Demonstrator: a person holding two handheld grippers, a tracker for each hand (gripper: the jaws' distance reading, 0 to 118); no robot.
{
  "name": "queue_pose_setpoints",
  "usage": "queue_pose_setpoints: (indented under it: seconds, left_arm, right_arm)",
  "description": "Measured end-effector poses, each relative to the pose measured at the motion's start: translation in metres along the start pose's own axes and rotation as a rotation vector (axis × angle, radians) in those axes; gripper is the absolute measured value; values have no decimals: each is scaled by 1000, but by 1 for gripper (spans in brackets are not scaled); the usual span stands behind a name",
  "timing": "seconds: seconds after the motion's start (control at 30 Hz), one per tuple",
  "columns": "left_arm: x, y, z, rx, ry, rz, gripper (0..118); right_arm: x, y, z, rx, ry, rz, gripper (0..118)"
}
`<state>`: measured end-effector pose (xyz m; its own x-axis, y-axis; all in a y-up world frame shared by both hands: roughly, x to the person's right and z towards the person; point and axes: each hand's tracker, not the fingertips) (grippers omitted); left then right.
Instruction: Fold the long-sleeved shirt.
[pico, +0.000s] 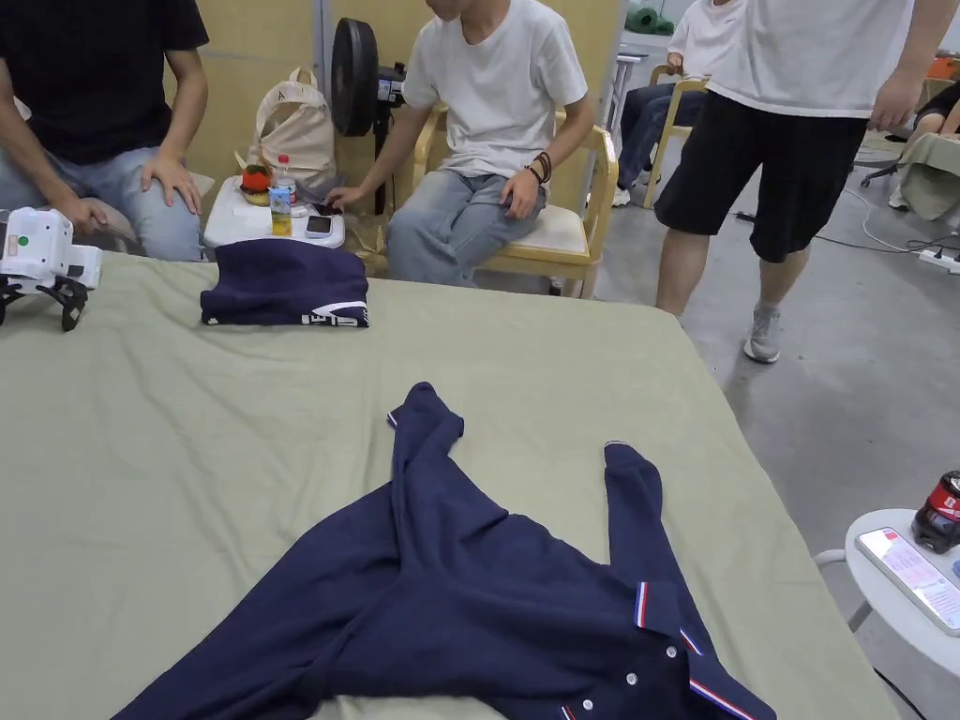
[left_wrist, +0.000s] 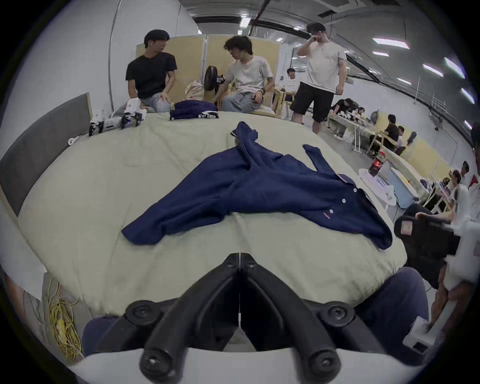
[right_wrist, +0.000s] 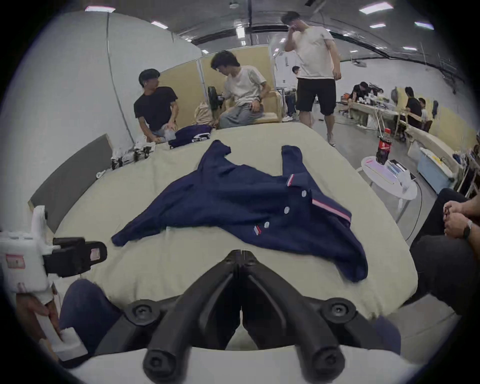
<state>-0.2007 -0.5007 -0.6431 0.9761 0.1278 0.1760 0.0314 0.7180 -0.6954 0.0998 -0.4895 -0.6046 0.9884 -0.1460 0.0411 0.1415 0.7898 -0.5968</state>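
Note:
A navy long-sleeved shirt (pico: 487, 600) with white buttons and a red-and-white striped collar lies rumpled on the pale green bed (pico: 187, 450), sleeves stretched toward the far side. In the left gripper view the shirt (left_wrist: 259, 187) lies ahead of my left gripper (left_wrist: 239, 256), whose jaws are shut on nothing, above the bed's near edge. My right gripper (right_wrist: 241, 252) is likewise shut and empty, short of the shirt (right_wrist: 233, 205). Each gripper also shows in the other's view: left gripper (right_wrist: 100, 253), right gripper (left_wrist: 402, 226).
A folded navy garment (pico: 286, 281) rests at the bed's far edge, and a spare white gripper (pico: 42, 258) lies at the far left. Two people sit beyond the bed and one stands at the right. A small white table (pico: 872, 581) holds a cola bottle (pico: 942, 511).

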Motion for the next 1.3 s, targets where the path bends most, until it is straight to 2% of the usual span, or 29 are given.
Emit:
queue_pose_setpoints:
  seconds: [0.1,0.23,0.27,0.3,0.33,0.37,0.4,0.5,0.57,0.7,0.8,0.83,0.87,0.9,0.93,0.97,1.0,1.03,1.07,1.13,1.3]
  left_arm:
    - [-3,17,-15,-1,4,-16,0]
    - [-13,41,-41,-6,2,-25,0]
    - [-17,47,-48,-6,3,-25,0]
    - [-20,52,-56,-3,8,-22,0]
    - [-24,57,-62,0,9,-18,0]
    - [-30,63,-69,0,8,-8,0]
    - [-35,68,-75,-3,7,0,0]
    - [-45,82,-93,-4,10,-2,0]
    - [-50,93,-105,-10,14,-15,0]
    - [-63,109,-128,-10,-9,12,0]
    - [-70,116,-144,-15,-9,28,0]
    - [-72,117,-147,-13,-4,33,0]
    - [-74,118,-149,-14,-5,36,0]
    - [-75,118,-150,-14,-7,39,0]
    - [-76,117,-150,-16,-4,42,0]
    - [-76,116,-150,-23,1,44,0]
    - [-77,114,-149,-28,2,47,0]
    - [-77,114,-148,-34,2,48,0]
    - [-76,113,-145,-41,5,47,0]
    - [-73,112,-135,-41,8,48,0]
    - [-58,113,-100,1,2,19,0]
  right_arm:
    - [2,46,-40,6,20,50,1]
    - [-16,126,-134,-33,157,50,4]
    - [-25,148,-168,-26,153,54,20]
    - [-34,168,-202,-42,171,62,63]
    - [-41,184,-232,-68,188,63,90]
    - [-52,201,-269,-84,180,61,96]
    - [-56,211,-308,-79,178,66,92]
    - [-79,246,-396,-156,175,11,93]
    - [-88,263,-451,-167,146,8,93]
    - [-104,276,-537,-258,-2,86,93]
    - [-104,270,-570,-354,-46,104,87]
    - [-105,265,-570,-383,-38,113,85]
    - [-107,264,-568,-341,-61,165,84]
    - [-110,268,-566,-289,-32,194,84]
    - [-110,271,-562,-307,-16,219,74]
    - [-109,275,-554,-300,-11,229,59]
    - [-108,277,-545,-278,-15,233,14]
    - [-110,275,-533,-236,-44,224,15]
    - [-112,281,-527,-263,-55,226,15]
    - [-106,288,-492,-273,28,196,15]
    - [-90,301,-331,-90,61,216,15]
